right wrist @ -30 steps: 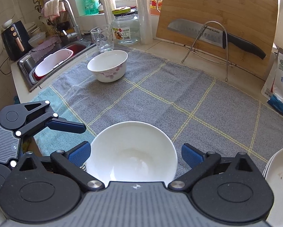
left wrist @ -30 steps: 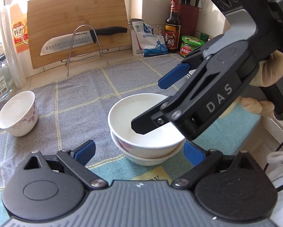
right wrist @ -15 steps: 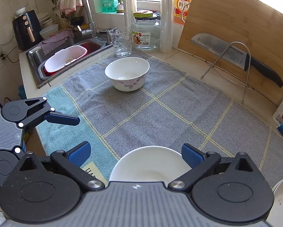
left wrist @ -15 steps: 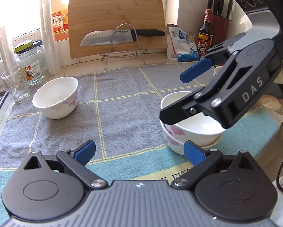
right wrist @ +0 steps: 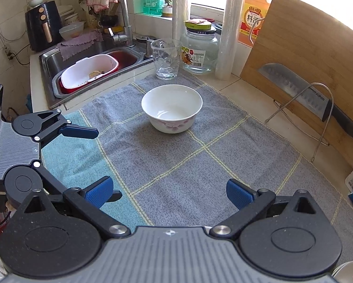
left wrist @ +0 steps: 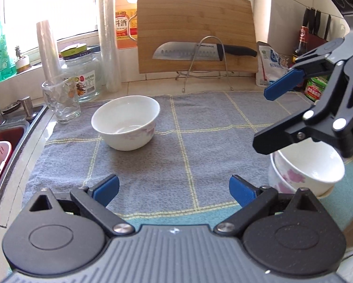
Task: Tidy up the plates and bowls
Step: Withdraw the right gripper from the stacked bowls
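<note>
A white bowl with pink flowers (left wrist: 126,125) stands alone on the grey towel (left wrist: 176,160), also in the right wrist view (right wrist: 172,108). Two like bowls sit stacked (left wrist: 306,172) at the towel's right front. My left gripper (left wrist: 174,188) is open and empty, low over the towel's front, facing the lone bowl. My right gripper (right wrist: 169,192) is open and empty; in the left wrist view it (left wrist: 268,118) hovers just above the stack. A plate rim (right wrist: 348,272) shows at the lower right of the right wrist view.
A glass (right wrist: 165,59), a jar (right wrist: 200,49) and plastic rolls stand behind the lone bowl. A cutting board (left wrist: 196,30) with a knife on a wire rack (left wrist: 204,52) leans at the back. The sink (right wrist: 91,68) holds a pink basin on the left.
Both grippers have pulled back and turned left from the stacked bowls. The stack has slid to the right edge of the left view; the lone bowl is now centred ahead.
</note>
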The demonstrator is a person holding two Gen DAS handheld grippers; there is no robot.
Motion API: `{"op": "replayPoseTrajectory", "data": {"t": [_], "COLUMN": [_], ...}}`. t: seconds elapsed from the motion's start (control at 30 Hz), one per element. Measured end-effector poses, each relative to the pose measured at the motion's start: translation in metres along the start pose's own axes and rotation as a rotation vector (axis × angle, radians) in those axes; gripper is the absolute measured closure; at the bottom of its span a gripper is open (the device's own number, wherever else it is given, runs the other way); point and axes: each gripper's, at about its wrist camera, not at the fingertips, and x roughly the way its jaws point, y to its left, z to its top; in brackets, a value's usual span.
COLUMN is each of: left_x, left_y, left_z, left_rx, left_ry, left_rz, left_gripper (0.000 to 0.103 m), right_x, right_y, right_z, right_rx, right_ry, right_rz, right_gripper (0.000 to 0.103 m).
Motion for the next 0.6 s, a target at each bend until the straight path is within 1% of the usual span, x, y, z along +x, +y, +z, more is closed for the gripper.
{"op": "replayPoseTrajectory", "data": {"t": [0.17, 0.3, 0.37, 0.43, 0.53, 0.6], "left_x": [0.016, 0.035, 0.045, 0.057, 0.070, 0.075], "left_y": [0.022, 0.035, 0.039, 0.045, 0.052, 0.055], "left_z": [0.010, 0.018, 0.020, 0.022, 0.022, 0.023], "left_rx": [-0.007, -0.011, -0.006, -0.017, -0.040, -0.045], "left_ry": [-0.044, -0.069, -0.079, -0.073, -0.063, -0.072], "left_rz": [0.071, 0.115, 0.114, 0.114, 0.113, 0.108], "left_gripper": [0.004, 0.004, 0.004, 0.004, 0.004, 0.004], "right_x": [0.010, 0.026, 0.038, 0.051, 0.073, 0.089], "right_y": [-0.004, -0.011, -0.016, -0.018, -0.020, -0.022], "right_z": [0.031, 0.059, 0.072, 0.083, 0.097, 0.104], "right_rx": [-0.041, -0.065, -0.066, -0.075, -0.091, -0.098], "right_ry": [-0.017, -0.030, -0.025, -0.018, 0.002, 0.017], "right_rz": [0.016, 0.029, 0.046, 0.072, 0.092, 0.096], "right_gripper": [0.000, 0.000, 0.000, 0.000, 0.000, 0.000]}}
